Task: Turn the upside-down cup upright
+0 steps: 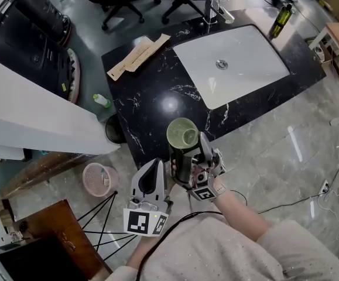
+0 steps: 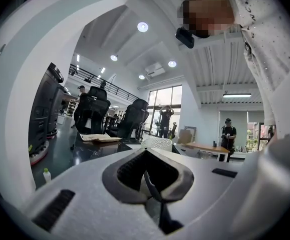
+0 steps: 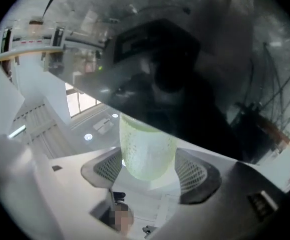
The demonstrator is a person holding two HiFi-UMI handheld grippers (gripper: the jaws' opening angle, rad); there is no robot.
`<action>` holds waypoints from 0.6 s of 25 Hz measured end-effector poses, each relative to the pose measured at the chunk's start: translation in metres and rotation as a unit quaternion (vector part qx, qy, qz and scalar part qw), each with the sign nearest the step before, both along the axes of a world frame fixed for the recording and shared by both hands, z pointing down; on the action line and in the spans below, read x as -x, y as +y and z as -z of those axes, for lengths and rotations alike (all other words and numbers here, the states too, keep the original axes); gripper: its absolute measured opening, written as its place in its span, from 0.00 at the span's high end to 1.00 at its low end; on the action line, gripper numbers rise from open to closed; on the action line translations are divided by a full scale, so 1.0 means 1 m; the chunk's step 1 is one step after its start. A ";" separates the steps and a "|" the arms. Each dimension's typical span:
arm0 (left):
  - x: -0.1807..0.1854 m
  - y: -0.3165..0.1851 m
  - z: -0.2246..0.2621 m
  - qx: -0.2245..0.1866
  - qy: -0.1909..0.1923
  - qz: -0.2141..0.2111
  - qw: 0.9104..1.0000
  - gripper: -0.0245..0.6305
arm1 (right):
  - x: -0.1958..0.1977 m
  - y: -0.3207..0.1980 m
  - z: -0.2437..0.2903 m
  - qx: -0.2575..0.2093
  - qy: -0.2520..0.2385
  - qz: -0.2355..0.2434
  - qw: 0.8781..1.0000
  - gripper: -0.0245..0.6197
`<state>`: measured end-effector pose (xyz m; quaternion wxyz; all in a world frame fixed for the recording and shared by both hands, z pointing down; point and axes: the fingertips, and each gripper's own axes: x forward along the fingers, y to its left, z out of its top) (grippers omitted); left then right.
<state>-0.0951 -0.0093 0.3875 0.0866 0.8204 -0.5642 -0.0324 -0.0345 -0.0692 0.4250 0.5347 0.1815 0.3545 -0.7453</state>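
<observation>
Head view print comes down to the black-and-white square markers on the cube of the left tongs (image 1: 156, 167), at the lower centre. The label on the dark bottle (image 1: 282, 19) at the upper right is too small to read.

A pale green cup (image 1: 182, 134) sits just below the frame's centre, over the near edge of the black marbled bench (image 1: 151, 98). Its open mouth is turned up toward the camera. The right tongs (image 1: 187, 160) hold it by the sides, and their body covers most of the cup's lower wall. The left tongs sit just left of the cup and slightly lower; whether they touch it cannot be told.

In the right gripper view the tongs (image 3: 149, 169) pinch the cup (image 3: 146, 151) between their two ribbed pads. Its rounded closed end points toward the lens, and its far end is cut off behind a dark, blurred mass filling the upper frame.

In the left gripper view the tongs (image 2: 147, 171) are pressed together with nothing between them.

A white sink (image 1: 233, 63) is set into the bench at the upper right, with a tap (image 1: 215, 7) at its far rim. A strip of cardboard (image 1: 137, 56) lies at the bench's upper left.
</observation>
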 end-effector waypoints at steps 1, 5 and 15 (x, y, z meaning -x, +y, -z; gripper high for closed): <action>-0.001 0.000 -0.001 0.002 -0.001 -0.001 1.000 0.95 | -0.003 0.002 -0.001 -0.007 -0.006 -0.002 1.000 0.45; -0.006 -0.001 -0.002 0.005 -0.003 -0.007 1.000 0.95 | -0.002 0.004 0.000 -0.009 -0.024 0.007 1.000 0.45; -0.012 -0.002 -0.004 0.014 -0.007 -0.011 1.000 0.95 | -0.010 0.001 0.000 -0.010 -0.067 0.000 0.998 0.45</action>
